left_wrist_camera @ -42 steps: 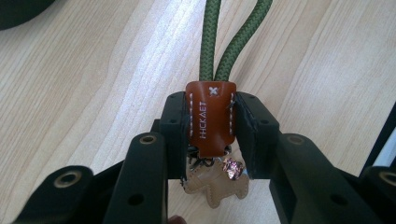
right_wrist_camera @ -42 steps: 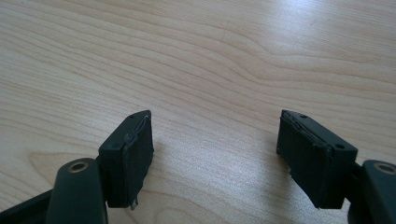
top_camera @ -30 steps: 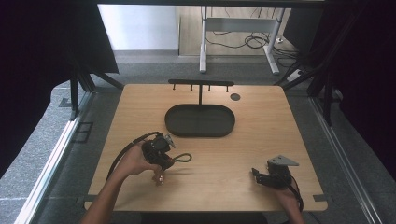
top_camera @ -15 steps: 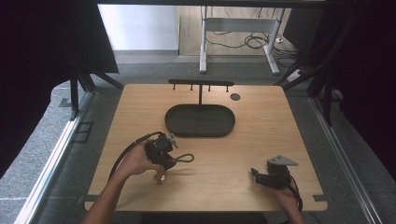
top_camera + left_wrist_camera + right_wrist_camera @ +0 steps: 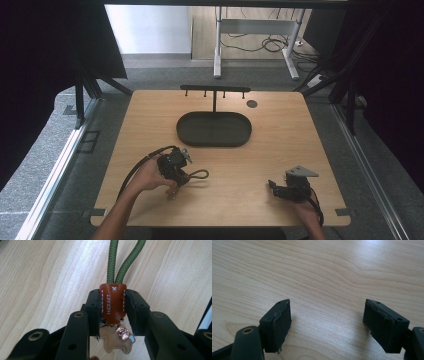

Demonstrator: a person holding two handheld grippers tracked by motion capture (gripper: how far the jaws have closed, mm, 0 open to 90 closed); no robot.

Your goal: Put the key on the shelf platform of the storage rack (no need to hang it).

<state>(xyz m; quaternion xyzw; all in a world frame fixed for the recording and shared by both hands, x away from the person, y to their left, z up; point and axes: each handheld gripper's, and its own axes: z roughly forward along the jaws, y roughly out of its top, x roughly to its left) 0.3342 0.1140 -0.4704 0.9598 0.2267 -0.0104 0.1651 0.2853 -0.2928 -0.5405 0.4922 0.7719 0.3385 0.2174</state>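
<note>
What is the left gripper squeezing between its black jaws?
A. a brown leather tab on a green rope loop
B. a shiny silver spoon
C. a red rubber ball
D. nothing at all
A: in the left gripper view, the left gripper clamps the brown leather tab joining the green rope loop.

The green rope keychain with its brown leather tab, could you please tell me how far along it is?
Done: the left gripper is shut on the green rope keychain's brown leather tab. In hand: the keychain lies low over the wooden table. Left: presumably hanging it on the black peg stand. The right gripper waits open.
</note>
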